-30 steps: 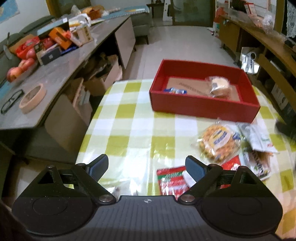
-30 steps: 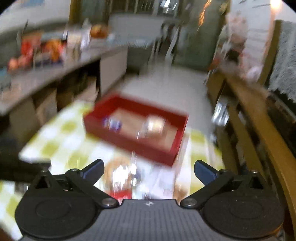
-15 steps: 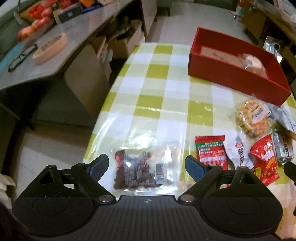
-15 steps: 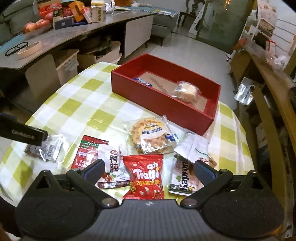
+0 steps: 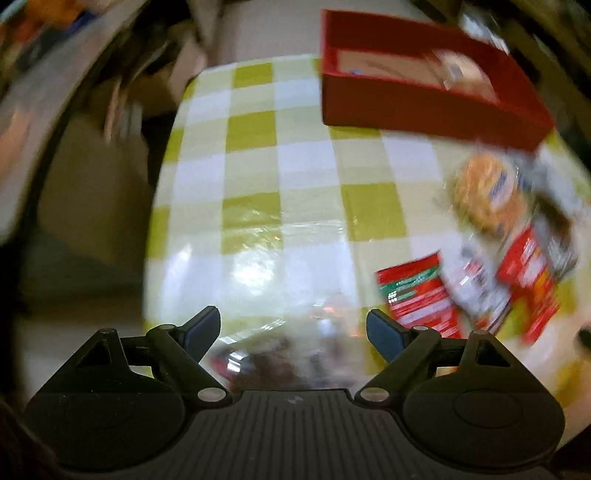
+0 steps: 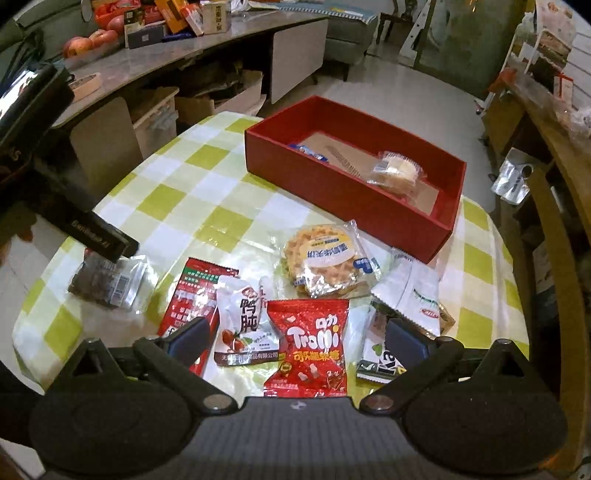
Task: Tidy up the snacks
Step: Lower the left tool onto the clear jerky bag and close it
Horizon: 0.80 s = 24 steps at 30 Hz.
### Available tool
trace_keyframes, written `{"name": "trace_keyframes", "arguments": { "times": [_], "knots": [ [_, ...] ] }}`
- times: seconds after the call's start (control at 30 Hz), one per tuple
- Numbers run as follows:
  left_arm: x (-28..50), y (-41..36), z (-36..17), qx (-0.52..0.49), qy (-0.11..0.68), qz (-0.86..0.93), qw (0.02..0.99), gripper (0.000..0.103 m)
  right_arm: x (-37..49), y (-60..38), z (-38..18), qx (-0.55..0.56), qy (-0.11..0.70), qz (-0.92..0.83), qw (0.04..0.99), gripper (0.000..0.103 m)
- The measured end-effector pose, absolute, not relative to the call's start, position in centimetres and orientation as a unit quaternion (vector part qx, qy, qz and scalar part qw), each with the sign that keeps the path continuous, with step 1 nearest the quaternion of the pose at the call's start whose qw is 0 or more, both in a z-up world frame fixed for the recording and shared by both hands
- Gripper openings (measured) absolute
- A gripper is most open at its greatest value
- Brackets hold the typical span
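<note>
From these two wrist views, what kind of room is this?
Likely a home living or dining room: a table in a green checked cloth, a long cluttered sideboard with fruit, and a sofa beyond.

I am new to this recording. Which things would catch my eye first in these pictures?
First the red box at the table's far side, holding a wrapped cake. Then the loose snack packets in front of it, above all the red Tromi bag and the waffle pack.

Bare checked tablecloth (image 6: 207, 192) lies open left of the red box (image 6: 343, 195); snack packets (image 6: 306, 343) crowd its near side.
</note>
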<state>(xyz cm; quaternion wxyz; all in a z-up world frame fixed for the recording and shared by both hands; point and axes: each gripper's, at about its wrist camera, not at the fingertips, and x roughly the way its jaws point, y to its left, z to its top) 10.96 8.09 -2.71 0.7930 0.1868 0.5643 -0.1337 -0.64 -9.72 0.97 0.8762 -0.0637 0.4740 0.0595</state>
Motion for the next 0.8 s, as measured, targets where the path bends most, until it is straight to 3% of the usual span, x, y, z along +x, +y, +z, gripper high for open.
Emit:
{"name": "trace_keyframes", "arguments": {
  "times": [0.13, 0.53, 0.8],
  "knots": [
    [10.1, 8.0, -3.9, 0.275, 0.554, -0.178, 0.765, 0.091, -0.2, -9.3, 0.3, -0.061, 0.493, 0.067, 0.865, 0.103],
    [8.6, 8.5, -7.4, 0.37, 0.557, -0.294, 0.683, 0.091, 1.2, -7.0, -2.1, -0.088, 0.534, 0.07, 0.838, 0.103],
    [6.3, 10.5, -8.8, 0.356, 0.59, -0.296, 0.661, 0.094, 1.4, -6.1, -2.7, -0.095, 0.543, 0.087, 0.83, 0.103]
  ]
}}
